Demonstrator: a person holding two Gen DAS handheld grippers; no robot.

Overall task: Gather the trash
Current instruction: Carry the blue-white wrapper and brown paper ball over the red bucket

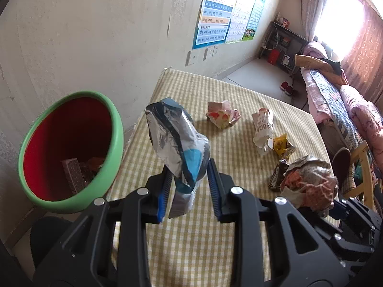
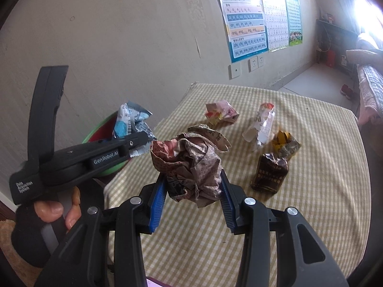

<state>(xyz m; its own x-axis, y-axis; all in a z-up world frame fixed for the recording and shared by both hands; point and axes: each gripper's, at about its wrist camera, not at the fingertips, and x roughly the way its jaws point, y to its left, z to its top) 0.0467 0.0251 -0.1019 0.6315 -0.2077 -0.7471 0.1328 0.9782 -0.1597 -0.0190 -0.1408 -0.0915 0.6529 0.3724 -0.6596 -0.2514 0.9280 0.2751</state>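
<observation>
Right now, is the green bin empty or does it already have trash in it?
Not empty. The left wrist view looks down into the green bin, and a few wrappers lie at the bottom of its red inside.

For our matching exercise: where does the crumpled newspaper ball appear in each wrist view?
Left wrist: crumpled newspaper ball at lower right, above the table edge.
Right wrist: centre, clamped between the right tongs.
Shared landmark: the brown wrapper on the checked cloth.

Table (image 2: 311,215) with yellow checked cloth carries four items. Landmark: white paper bag (image 2: 262,124). Pink wrapper (image 2: 221,114) lies left of it; yellow packet (image 2: 284,144) and brown packet (image 2: 269,172) lie nearer the camera.
</observation>
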